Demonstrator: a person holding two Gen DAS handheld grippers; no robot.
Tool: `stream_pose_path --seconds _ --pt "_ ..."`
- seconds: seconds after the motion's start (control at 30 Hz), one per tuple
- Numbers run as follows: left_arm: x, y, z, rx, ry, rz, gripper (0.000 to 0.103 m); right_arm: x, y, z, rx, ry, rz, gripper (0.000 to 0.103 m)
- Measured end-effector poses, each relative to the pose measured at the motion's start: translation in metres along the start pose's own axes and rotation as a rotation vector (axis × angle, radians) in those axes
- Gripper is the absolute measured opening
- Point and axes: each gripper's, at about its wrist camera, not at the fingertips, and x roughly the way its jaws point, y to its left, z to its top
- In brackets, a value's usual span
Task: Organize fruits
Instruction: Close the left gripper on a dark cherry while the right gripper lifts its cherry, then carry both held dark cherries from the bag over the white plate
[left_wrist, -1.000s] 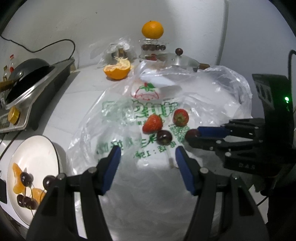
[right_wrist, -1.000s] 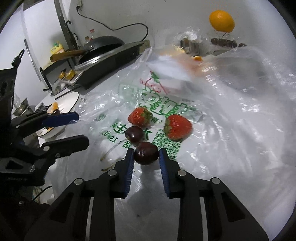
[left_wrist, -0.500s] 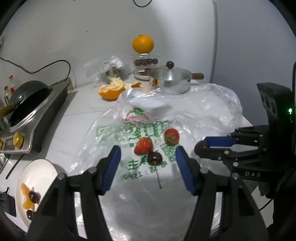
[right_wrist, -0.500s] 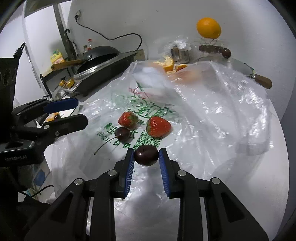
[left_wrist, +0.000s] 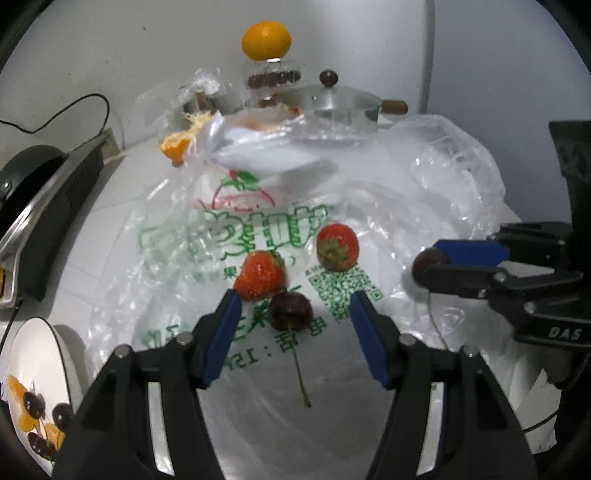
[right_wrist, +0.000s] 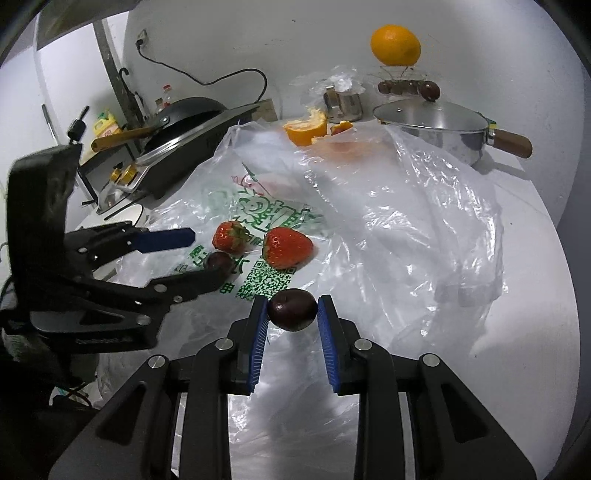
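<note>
A dark cherry (right_wrist: 291, 309) is clamped between the blue pads of the right gripper (right_wrist: 291, 314) and held clear above the printed plastic bag (left_wrist: 258, 236); the left gripper (left_wrist: 293, 314) is seen with jaws standing wide and nothing pressed between them, a second stemmed cherry (left_wrist: 290, 311) lying on the bag within the gap; two strawberries (left_wrist: 260, 275) (left_wrist: 338, 246) rest just beyond it on the same bag. A white plate (left_wrist: 40, 354) at the lower left of the left wrist view already carries several cherries and orange segments, so part of the sorting is judged done; the held cherry is not yet delivered, and the loose cherry and both strawberries are judged still to be moved. A whole orange (right_wrist: 396, 45) is perched on a glass jar behind a lidded saucepan (right_wrist: 432, 125); a half-peeled orange (right_wrist: 306, 129) lies beside the bag.
</note>
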Motion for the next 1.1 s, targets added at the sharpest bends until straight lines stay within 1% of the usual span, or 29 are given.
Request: stream_pose_path --seconds 0.1,0.13,0.17,0.2,0.27,0.4,0.47,0.67,1.1 --pt "0.008 0.001 -0.001 -0.01 0.017 -0.001 0.06 0.001 0.0 0.0 -0.002 0.0 0.007 0.029" --pt "0.009 0.001 -0.001 -0.01 0.022 0.001 0.053 0.001 0.0 0.0 -0.002 0.0 0.008 0.029" --pt "0.011 0.001 -0.002 -0.01 0.027 0.001 0.051 0.001 0.0 0.0 -0.001 0.001 0.008 0.029" --pt "0.014 0.002 -0.002 -0.01 0.03 0.0 0.05 0.002 0.0 0.001 -0.001 0.001 0.008 0.029" --pt "0.016 0.002 -0.004 -0.008 0.034 -0.005 0.04 0.002 0.0 0.0 -0.002 0.002 0.006 0.029" --pt "0.018 0.003 -0.006 0.0 0.04 -0.014 0.035 0.001 0.001 0.001 0.0 0.002 0.0 0.029" --pt "0.017 0.004 -0.006 0.004 0.035 -0.014 0.029 0.001 0.002 0.001 0.001 0.001 -0.004 0.029" --pt "0.006 0.006 -0.008 0.004 0.022 -0.034 0.029 0.0 0.011 0.002 -0.009 -0.001 0.0 0.029" --pt "-0.042 0.013 -0.008 -0.008 -0.06 -0.065 0.029 -0.011 0.043 0.007 -0.05 -0.019 -0.007 0.029"
